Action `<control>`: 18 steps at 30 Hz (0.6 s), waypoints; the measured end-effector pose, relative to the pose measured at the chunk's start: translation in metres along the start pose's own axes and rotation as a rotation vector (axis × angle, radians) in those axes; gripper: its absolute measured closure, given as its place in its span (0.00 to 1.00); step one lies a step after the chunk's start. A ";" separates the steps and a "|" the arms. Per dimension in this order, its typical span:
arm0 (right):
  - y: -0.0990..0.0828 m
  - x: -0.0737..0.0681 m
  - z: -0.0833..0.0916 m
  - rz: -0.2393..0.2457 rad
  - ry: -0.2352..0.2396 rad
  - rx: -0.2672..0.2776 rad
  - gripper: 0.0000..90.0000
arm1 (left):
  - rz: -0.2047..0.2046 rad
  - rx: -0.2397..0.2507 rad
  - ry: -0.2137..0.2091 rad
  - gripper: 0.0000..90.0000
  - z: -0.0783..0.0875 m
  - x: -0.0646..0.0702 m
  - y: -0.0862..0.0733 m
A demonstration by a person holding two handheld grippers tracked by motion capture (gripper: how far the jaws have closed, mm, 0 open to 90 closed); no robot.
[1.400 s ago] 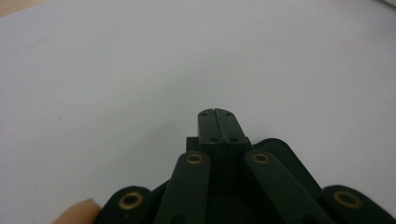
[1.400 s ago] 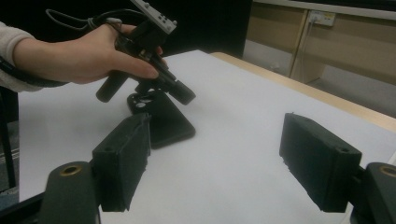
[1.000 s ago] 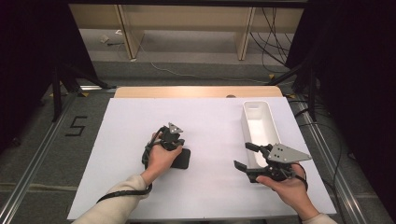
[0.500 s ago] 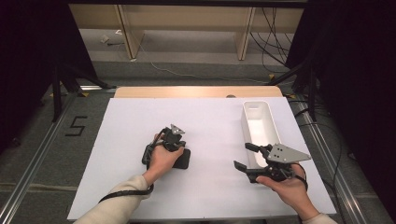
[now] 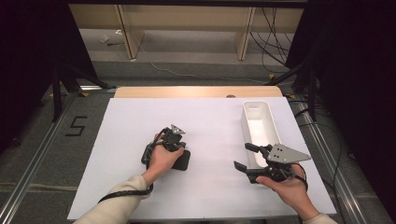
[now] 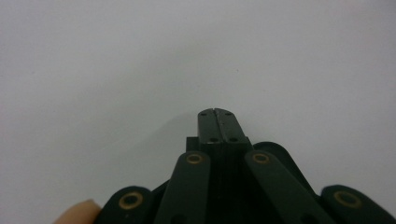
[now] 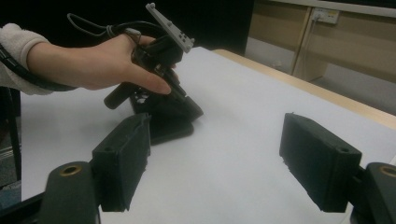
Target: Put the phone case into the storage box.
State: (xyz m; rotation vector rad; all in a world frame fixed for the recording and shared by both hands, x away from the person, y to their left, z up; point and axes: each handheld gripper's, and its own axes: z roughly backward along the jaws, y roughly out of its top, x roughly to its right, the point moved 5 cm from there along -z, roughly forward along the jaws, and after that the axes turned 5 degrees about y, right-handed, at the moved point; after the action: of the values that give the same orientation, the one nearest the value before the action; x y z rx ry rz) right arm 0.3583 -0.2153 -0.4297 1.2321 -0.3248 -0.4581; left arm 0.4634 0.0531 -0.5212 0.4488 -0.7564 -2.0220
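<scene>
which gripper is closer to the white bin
Right. The right gripper sits beside the white bin's near end; the left gripper is apart from it, mid-table.

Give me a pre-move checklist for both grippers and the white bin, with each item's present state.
1. Left gripper jaws shut, nothing between them: ok.
2. Right gripper jaws open, nothing between them: ok.
3. White bin upright on the table, beside the right gripper: ok.
4. Bin holds nothing: ok, as far as the high view shows.
5. Left gripper tips resting on the table: cannot tell.
</scene>
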 end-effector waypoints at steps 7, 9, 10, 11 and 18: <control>0.000 0.000 0.000 -0.005 -0.002 0.003 0.29 | -0.003 -0.042 -0.015 1.00 0.006 0.005 -0.004; 0.000 0.000 0.001 -0.003 -0.003 0.003 0.29 | -0.011 -0.059 -0.024 1.00 0.009 0.006 -0.006; 0.000 0.000 0.000 -0.005 -0.003 0.004 0.29 | -0.012 -0.067 -0.032 1.00 0.010 0.007 -0.007; 0.000 0.000 0.000 -0.002 -0.002 0.003 0.29 | -0.016 -0.075 -0.039 1.00 0.011 0.007 -0.008; 0.000 0.000 0.000 -0.005 -0.004 0.002 0.29 | -0.041 -0.106 -0.061 1.00 0.020 0.009 -0.017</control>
State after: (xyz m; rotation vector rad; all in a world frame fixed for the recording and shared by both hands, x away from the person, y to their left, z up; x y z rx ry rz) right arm 0.3584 -0.2158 -0.4294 1.2345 -0.3258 -0.4646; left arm 0.4367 0.0588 -0.5175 0.3456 -0.6779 -2.1111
